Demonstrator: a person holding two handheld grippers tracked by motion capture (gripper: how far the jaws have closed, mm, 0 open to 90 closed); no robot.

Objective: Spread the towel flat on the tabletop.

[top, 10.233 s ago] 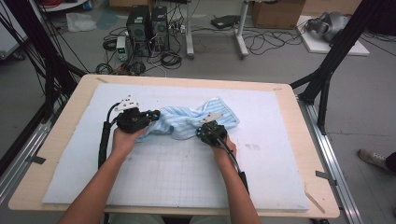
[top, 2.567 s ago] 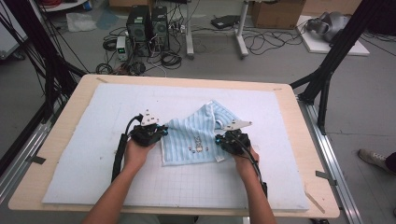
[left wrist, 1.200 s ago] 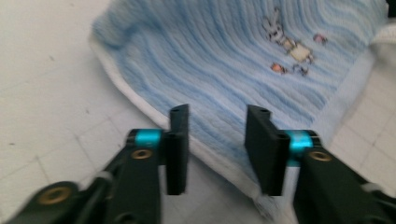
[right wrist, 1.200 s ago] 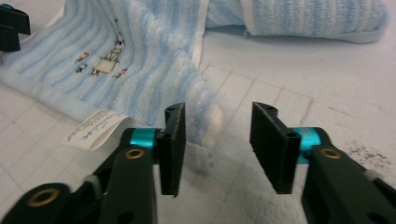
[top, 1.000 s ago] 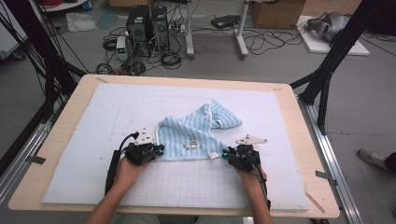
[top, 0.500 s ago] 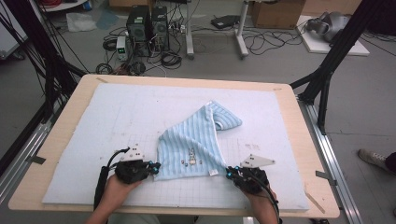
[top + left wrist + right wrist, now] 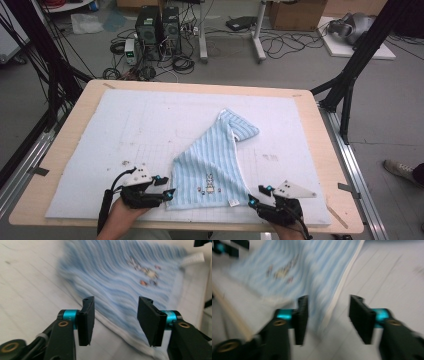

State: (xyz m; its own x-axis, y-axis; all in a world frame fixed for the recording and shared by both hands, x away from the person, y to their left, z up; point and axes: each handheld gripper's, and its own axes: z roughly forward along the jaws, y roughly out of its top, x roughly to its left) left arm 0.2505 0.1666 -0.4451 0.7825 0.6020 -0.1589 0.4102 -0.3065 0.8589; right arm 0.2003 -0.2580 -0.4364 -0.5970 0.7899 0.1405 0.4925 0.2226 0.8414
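Note:
A light blue striped cloth with a small embroidered motif lies on the pale mat, spread wide near the front and narrowing to a bunched end at the back right. My left gripper sits at its front left corner, open, the cloth's edge lying beneath the gap. My right gripper is at the front right corner, open too, over the cloth's white hem. Neither jaw pair pinches fabric. The right gripper view is blurred.
The mat covers a wooden table whose front edge lies just below both hands. Black frame legs stand at the right and left. Computers and cables sit on the floor behind the table.
Both grippers pulled the cloth toward the front edge, stretching it out. They have now let go of its corners and stand open, slightly back from it.

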